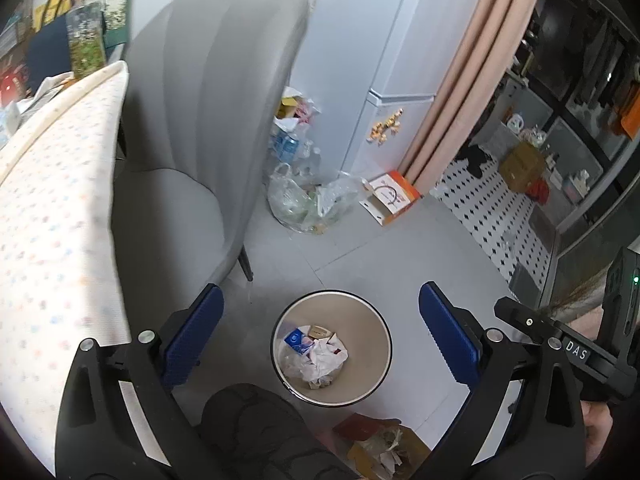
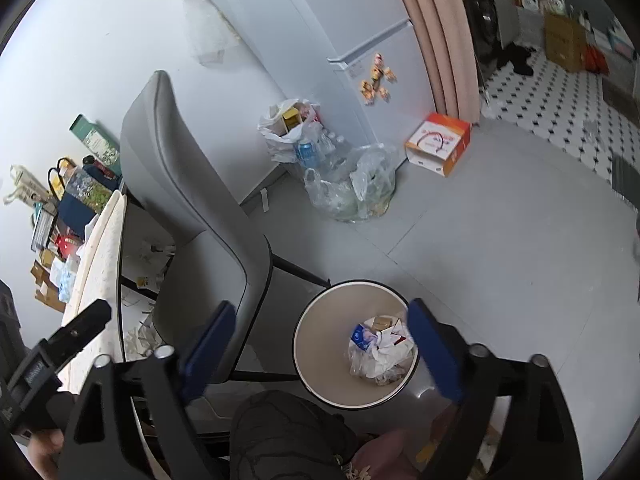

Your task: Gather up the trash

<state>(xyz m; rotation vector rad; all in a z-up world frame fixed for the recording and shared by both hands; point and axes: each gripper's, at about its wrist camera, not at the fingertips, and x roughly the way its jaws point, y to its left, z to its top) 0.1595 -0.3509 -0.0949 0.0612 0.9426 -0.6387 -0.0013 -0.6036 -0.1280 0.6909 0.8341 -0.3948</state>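
Both grippers stood with their blue-padded jaws spread wide and nothing between them. Seen from its own camera, the left gripper (image 1: pixel 320 334) hung above the round waste bin (image 1: pixel 376 320), tilted down toward it, its pads framing the bin's rim without touching it. The right gripper (image 2: pixel 318 344) was likewise angled down over the waste bin (image 2: pixel 316 328); its right pad overlapped the bin's edge in the picture, though whether it actually touched the rim could not be told. Each gripper's black body showed at the edge of the other's view, with part of a hand under it, so the two were held side by side. Crumpled white paper (image 1: pixel 326 356), a blue-and-white packet (image 1: pixel 296 338) and clear plastic wrap (image 2: pixel 362 360) lay at the bottom of the bin. The bin stood on the grey floor just beside a grey upholstered chair (image 1: pixel 208 120), with a dark-clothed knee (image 1: pixel 248 420) of the person below it in the frame. More scraps, apparently crumpled paper on brown card (image 1: pixel 384 444), lay on the floor beside the bin, blurred at the picture's lower edge. Farther off, a clear plastic bag of rubbish (image 2: pixel 352 192) and an orange-and-white box (image 2: pixel 438 142) rested against a white fridge (image 2: pixel 320 20).
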